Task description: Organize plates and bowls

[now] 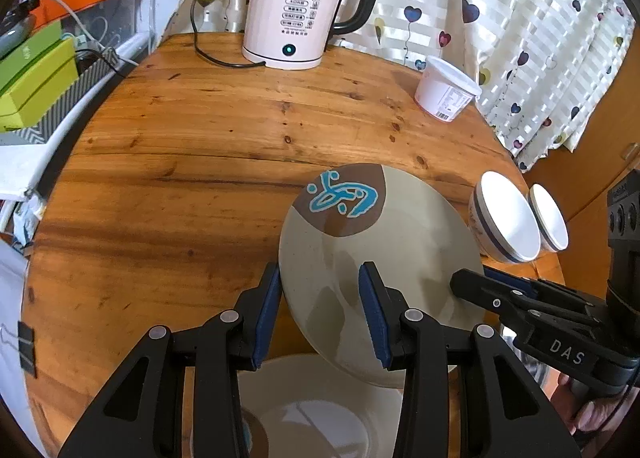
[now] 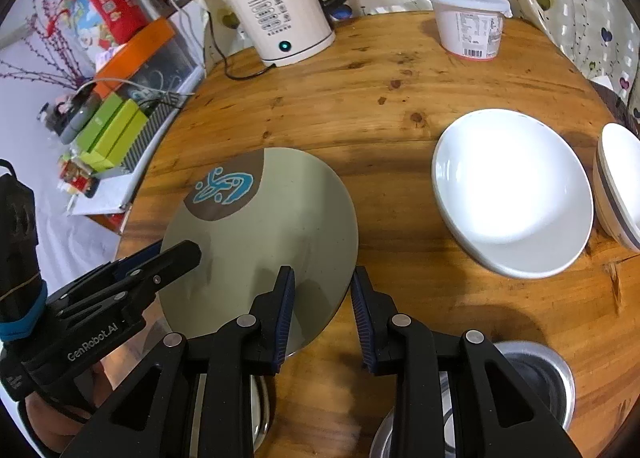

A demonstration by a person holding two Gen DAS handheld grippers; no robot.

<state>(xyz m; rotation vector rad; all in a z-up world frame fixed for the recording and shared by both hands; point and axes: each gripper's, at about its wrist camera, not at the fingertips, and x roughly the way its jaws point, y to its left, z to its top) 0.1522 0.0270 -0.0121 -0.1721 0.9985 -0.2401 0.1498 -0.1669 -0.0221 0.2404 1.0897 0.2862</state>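
Observation:
A beige plate (image 1: 400,234) with a brown patch and a blue drawing hangs tilted over the wooden table (image 1: 180,186). My left gripper (image 1: 320,278) is shut on its left rim, one pad on top and one under the edge. In the right wrist view the same plate (image 2: 272,218) has my right gripper (image 2: 322,278) shut on its right rim. Below the lifted plate lies a second beige plate (image 1: 320,414). A white deep plate (image 2: 512,194) and a striped white bowl (image 2: 620,186) sit to the right.
An electric kettle (image 1: 296,14) with a cord and a lidded white tub (image 1: 446,90) stand at the table's far side. Steel bowls (image 2: 536,374) sit near the front edge. Green boxes (image 1: 32,86) and clutter fill a shelf on the left. A curtain hangs behind.

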